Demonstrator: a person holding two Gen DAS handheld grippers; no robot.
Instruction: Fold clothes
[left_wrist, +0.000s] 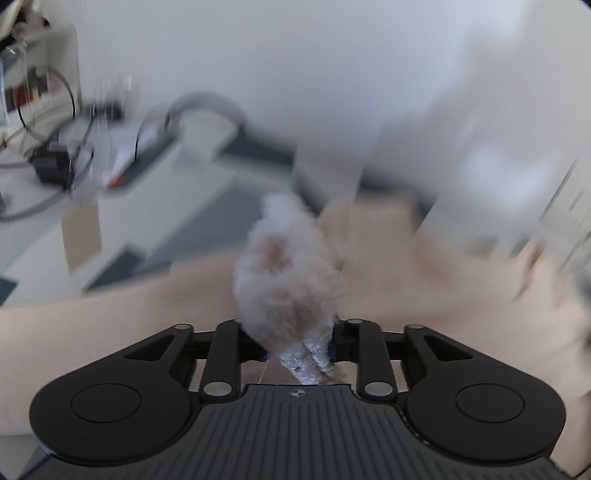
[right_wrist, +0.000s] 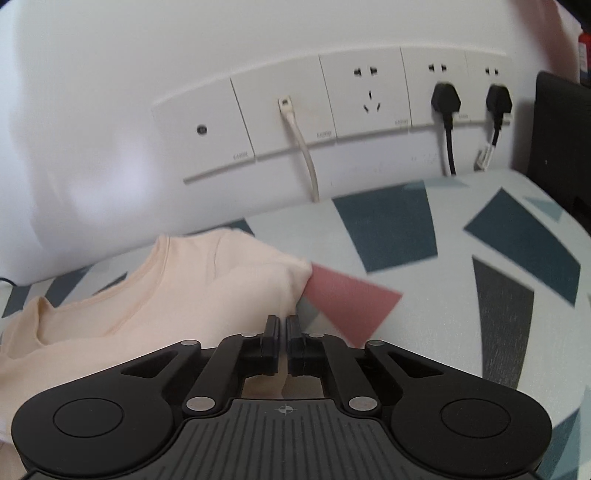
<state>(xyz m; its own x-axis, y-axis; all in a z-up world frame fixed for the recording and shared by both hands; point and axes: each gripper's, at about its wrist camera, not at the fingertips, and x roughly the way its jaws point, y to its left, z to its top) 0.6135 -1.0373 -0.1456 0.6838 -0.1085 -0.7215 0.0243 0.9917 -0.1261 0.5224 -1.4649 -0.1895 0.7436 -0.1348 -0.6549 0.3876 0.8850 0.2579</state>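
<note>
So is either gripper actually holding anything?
Left gripper pinches a bunched fold of the peach shirt. Right gripper is shut at the shirt's edge; a grip cannot be told.

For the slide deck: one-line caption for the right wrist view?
Right gripper, nearly shut, at the edge of a peach shirt on a patterned tablecloth below wall sockets.

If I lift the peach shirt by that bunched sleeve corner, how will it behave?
Probably floppy: the peach shirt lies in soft folds on the patterned table cover, so the rest should hang and drag. It looks thin and light. The right gripper looks shut beside the sleeve, so a thin pinch may slip.
</note>
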